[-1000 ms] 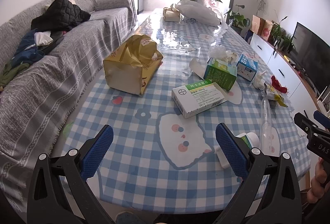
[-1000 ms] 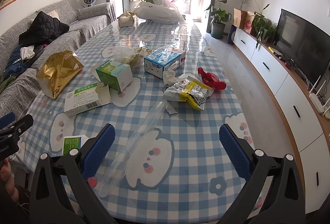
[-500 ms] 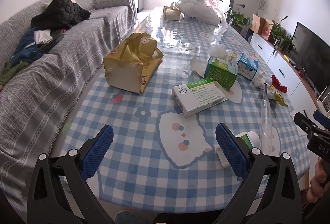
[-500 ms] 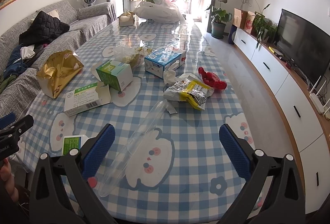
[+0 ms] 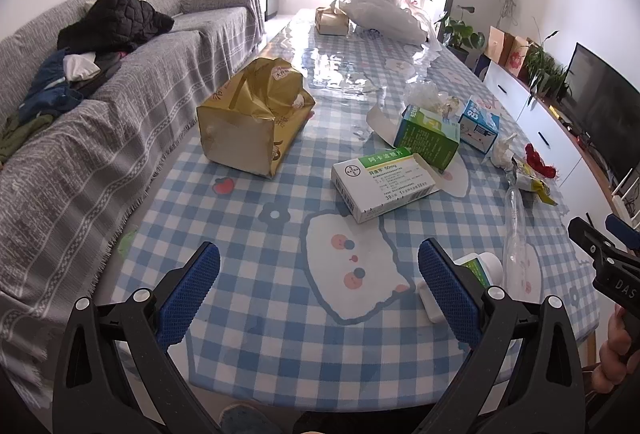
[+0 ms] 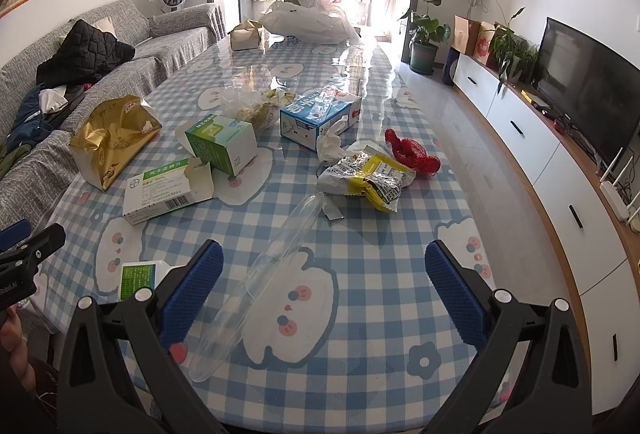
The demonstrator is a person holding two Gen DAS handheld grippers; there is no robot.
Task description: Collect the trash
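Little has moved since the earlier frames: only a slight drift of the left wrist view is noted, and every item lies as before. Trash is shown uncollected across the table [image 6: 400, 298], covered in glossy blue-checked cloth. At lower centre of the right wrist view a clear, slender plastic tube [image 6: 264, 270] lies diagonally; above it a crinkled foil wrapper [image 6: 366, 176], a red mesh wad [image 6: 412, 154] and crumpled tissue [image 6: 330, 144] are seen. Cardboard cartons sit at centre left: a white medicine box [image 5: 382, 182], a green box [image 5: 430, 138] and a blue box [image 6: 316, 114]. A creased gold bag [image 5: 256, 118] stands at upper left of centre. The left gripper [image 5: 318, 290] and right gripper [image 6: 322, 284] are held with jaws wide apart, nothing between them. Collection is judged not yet begun.
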